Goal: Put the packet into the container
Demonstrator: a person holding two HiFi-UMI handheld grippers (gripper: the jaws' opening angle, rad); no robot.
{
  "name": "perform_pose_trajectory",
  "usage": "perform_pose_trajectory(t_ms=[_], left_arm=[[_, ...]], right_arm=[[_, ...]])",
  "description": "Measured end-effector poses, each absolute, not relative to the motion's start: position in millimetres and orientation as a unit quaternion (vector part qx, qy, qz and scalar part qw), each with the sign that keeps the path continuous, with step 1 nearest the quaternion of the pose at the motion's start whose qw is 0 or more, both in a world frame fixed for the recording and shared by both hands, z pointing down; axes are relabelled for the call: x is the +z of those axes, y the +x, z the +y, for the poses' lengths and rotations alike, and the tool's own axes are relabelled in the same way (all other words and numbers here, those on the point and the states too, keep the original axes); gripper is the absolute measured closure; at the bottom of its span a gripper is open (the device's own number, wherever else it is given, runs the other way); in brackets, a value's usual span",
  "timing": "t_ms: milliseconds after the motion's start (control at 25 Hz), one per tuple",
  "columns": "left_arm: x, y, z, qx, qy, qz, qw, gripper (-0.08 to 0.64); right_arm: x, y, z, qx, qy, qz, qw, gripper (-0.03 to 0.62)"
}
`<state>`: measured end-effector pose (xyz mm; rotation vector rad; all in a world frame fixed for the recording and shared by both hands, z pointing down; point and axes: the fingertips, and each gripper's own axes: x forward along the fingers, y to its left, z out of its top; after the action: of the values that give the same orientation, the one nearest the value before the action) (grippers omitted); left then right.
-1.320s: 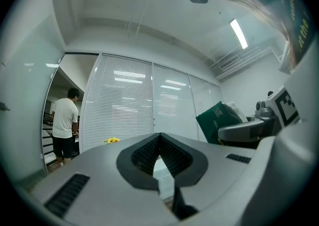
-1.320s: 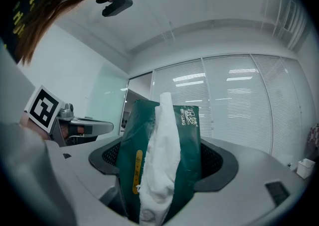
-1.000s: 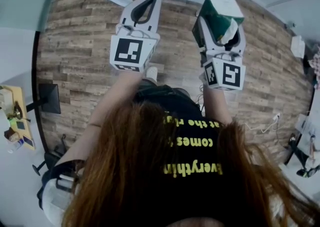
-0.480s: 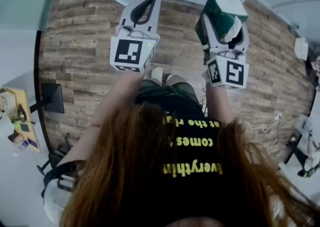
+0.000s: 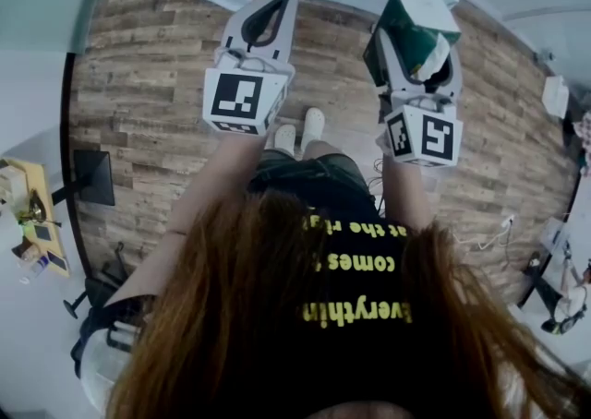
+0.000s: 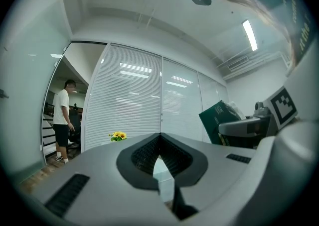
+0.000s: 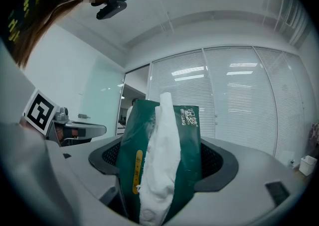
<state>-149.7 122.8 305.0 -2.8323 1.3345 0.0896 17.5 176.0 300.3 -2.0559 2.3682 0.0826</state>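
Two grippers are up in front of you. Your right gripper (image 7: 162, 156) is clamped on the green packet (image 7: 185, 140), which stands upright between its jaws with white tissue (image 7: 158, 175) spilling out. Your left gripper (image 6: 159, 136) has its jaws closed together, empty.

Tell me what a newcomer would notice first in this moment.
The green tissue packet stands clamped in the right gripper, white tissue spilling from its slit, held above the wood floor. Beside it the left gripper is held up too, jaws closed on nothing. Long hair and a black shirt with yellow lettering fill the head view's lower half.
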Motion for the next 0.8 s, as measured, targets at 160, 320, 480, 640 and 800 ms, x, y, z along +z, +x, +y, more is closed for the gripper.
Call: perform_pose_trajectory(t_ms=[160, 320, 480, 640, 800], left_arm=[[294, -138, 112, 0.036, -0.901, 0.433, 0.016, 0.558], [286, -124, 103, 0.04, -0.897, 0.439, 0.025, 0.558], [280, -109, 94, 0.042, -0.893, 0.446, 0.035, 0.558], [278, -90, 87, 0.036, -0.894, 0.447, 0.032, 0.558], [276, -71, 82, 0.036, -0.894, 0.446, 0.034, 0.558]], right_arm=[[294, 31, 161, 0.032, -0.647, 0.762, 0.01, 0.192], [286, 46, 147, 0.038, -0.639, 0.768, 0.018, 0.192], [282, 59, 132, 0.042, -0.63, 0.775, 0.026, 0.192], [279, 69, 120, 0.046, -0.618, 0.784, 0.033, 0.192], [278, 77, 114, 0.047, -0.608, 0.792, 0.037, 0.192]])
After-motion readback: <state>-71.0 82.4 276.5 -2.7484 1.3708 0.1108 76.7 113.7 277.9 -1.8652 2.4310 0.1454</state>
